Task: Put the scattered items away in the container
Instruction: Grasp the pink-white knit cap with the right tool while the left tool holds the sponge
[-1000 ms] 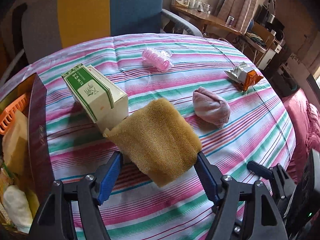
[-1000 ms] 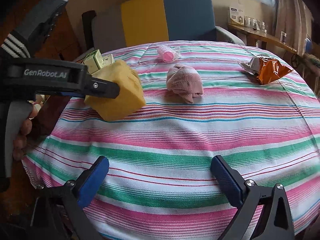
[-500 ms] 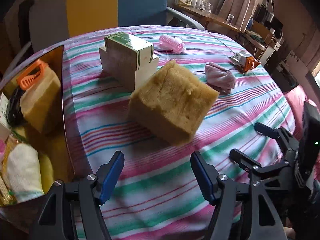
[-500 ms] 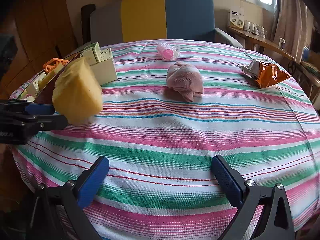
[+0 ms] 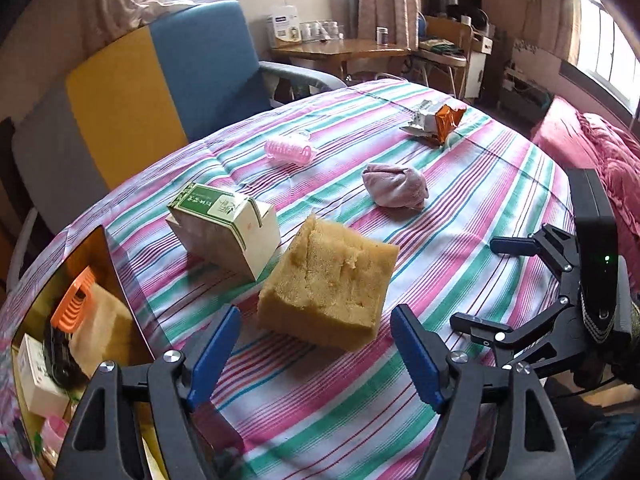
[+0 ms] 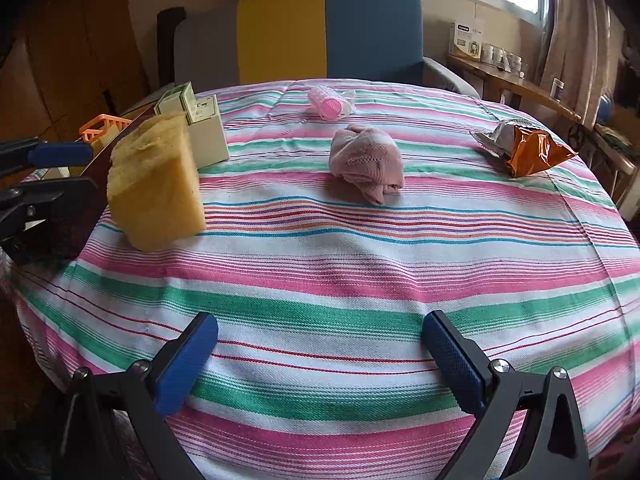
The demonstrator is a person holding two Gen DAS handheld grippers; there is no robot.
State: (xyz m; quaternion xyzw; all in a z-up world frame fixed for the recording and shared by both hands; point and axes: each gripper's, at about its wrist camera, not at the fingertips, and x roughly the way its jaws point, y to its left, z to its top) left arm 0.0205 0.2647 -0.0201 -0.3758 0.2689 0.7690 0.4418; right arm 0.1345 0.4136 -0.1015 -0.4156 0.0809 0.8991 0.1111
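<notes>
A yellow sponge (image 5: 328,292) (image 6: 156,184) sits on the striped tablecloth just past my left gripper (image 5: 316,352). The jaws are opening and neither pad touches the sponge. A green-and-white carton (image 5: 224,228) (image 6: 200,128) stands right behind the sponge. Farther back lie a pink hair roller (image 5: 289,151) (image 6: 330,100), a balled pink cloth (image 5: 394,190) (image 6: 366,160) and an orange snack bag (image 5: 440,118) (image 6: 524,148). The container (image 5: 120,280), a dark-walled box with several items inside, is at the table's left edge. My right gripper (image 6: 320,360) hangs open and empty over the near edge.
A yellow, blue and grey armchair (image 6: 328,32) stands behind the round table (image 6: 360,280). A wooden side table (image 5: 344,48) with boxes and jars is at the back right, and a red bed cover (image 5: 600,160) lies to the right. An orange plastic basket (image 5: 74,300) lies in the container.
A second ago the sponge sat squeezed between my left pads. Now it rests on the cloth ahead of them, and the left gripper has rolled and drawn back. The right gripper has not moved.
</notes>
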